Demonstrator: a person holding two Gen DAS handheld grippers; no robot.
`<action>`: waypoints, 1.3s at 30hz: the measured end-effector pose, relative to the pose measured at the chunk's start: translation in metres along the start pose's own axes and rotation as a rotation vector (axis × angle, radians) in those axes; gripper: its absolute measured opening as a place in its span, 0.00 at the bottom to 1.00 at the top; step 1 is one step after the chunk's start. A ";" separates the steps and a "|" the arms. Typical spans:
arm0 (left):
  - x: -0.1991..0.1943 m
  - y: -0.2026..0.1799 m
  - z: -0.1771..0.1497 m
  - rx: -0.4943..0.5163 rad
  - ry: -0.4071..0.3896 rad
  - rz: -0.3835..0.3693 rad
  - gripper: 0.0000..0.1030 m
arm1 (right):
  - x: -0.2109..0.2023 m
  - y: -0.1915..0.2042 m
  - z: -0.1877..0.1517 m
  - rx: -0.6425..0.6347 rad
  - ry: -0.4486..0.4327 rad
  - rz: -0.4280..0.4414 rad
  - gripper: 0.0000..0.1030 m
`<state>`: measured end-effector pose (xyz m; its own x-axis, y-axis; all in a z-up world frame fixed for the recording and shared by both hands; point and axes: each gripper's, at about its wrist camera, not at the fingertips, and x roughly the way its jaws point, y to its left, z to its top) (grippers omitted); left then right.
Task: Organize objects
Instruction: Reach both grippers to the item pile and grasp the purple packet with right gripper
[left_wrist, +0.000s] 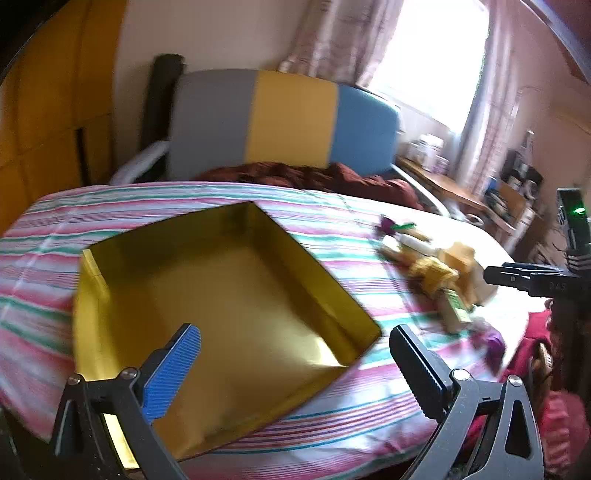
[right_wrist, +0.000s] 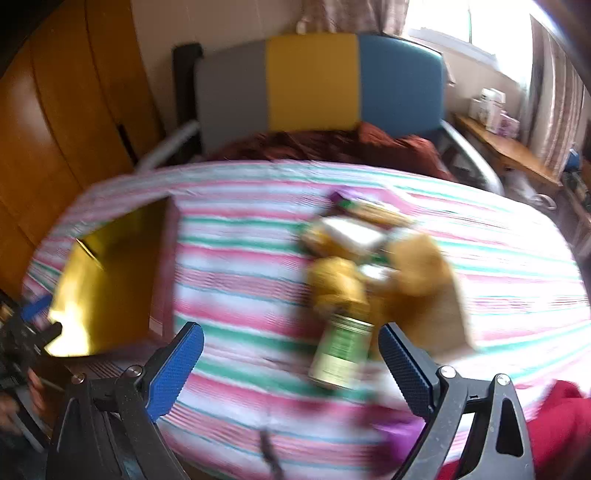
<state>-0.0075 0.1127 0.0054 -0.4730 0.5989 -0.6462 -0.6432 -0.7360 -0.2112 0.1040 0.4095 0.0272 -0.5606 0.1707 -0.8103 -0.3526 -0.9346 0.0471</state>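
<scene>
An open gold box (left_wrist: 229, 291) lies on the striped bedcover, and my left gripper (left_wrist: 295, 354) hangs open above its near corner with nothing between the fingers. The same gold box (right_wrist: 107, 280) shows at the left of the right wrist view. A blurred heap of small objects (right_wrist: 369, 251) lies mid-bed: yellow soft items, white packets, a purple piece. A green-labelled jar (right_wrist: 341, 354) lies nearest, just beyond my right gripper (right_wrist: 291, 354), which stands open and empty. In the left wrist view the heap (left_wrist: 439, 273) sits right of the box, with the right gripper's body (left_wrist: 535, 280) beside it.
The striped bedcover (left_wrist: 332, 424) covers the bed. A dark red blanket (left_wrist: 314, 177) is bunched by the grey, yellow and blue headboard (left_wrist: 288, 118). Wooden wardrobe (right_wrist: 55, 129) at left, cluttered side table (right_wrist: 506, 147) at right. Red cloth (right_wrist: 561, 424) lies at the near right edge.
</scene>
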 end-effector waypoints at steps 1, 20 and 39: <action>0.004 -0.005 0.000 0.012 0.013 -0.020 1.00 | -0.002 -0.014 -0.005 -0.021 0.044 -0.023 0.95; 0.074 -0.108 0.009 0.253 0.169 -0.248 1.00 | 0.069 -0.067 -0.054 -0.177 0.650 -0.059 0.64; 0.175 -0.192 0.012 0.300 0.360 -0.309 0.92 | -0.005 -0.102 -0.048 -0.080 0.449 -0.013 0.23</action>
<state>0.0255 0.3624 -0.0585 -0.0336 0.5878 -0.8083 -0.8871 -0.3901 -0.2468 0.1787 0.4895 -0.0014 -0.1696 0.0466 -0.9844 -0.2888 -0.9574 0.0045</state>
